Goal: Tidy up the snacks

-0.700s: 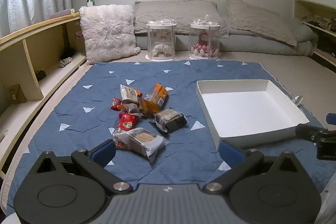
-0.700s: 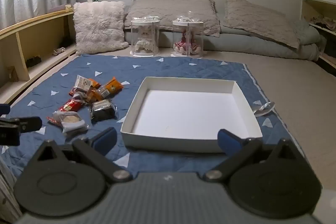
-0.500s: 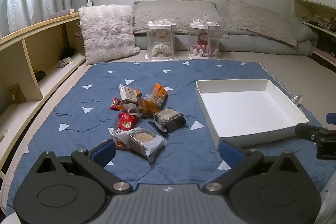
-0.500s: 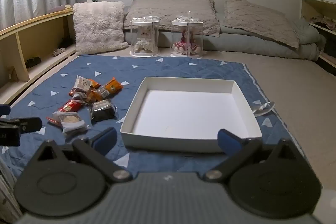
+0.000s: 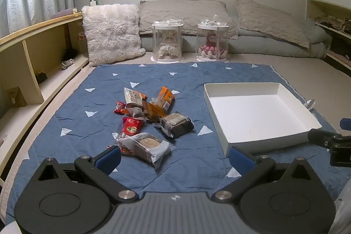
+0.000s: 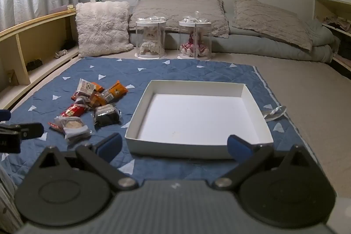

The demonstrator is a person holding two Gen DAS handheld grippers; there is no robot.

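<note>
Both grippers hang spread wide and hold nothing. The left gripper [image 5: 174,157] hovers over the blue quilted mat [image 5: 193,80], with the clear-wrapped pastry [image 5: 145,146] just ahead of its left finger. The snack pile [image 5: 151,113] lies beyond. The right gripper [image 6: 174,146] faces the white tray [image 6: 197,146], with the snacks off to its left.

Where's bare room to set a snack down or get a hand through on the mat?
The white tray is bare inside. On the blue mat, open strips lie between the snack pile and the tray, and beyond the pile toward the two clear jars. The pile is crowded, packets overlapping. Both grippers, left and right, are open, holding nothing.
</note>
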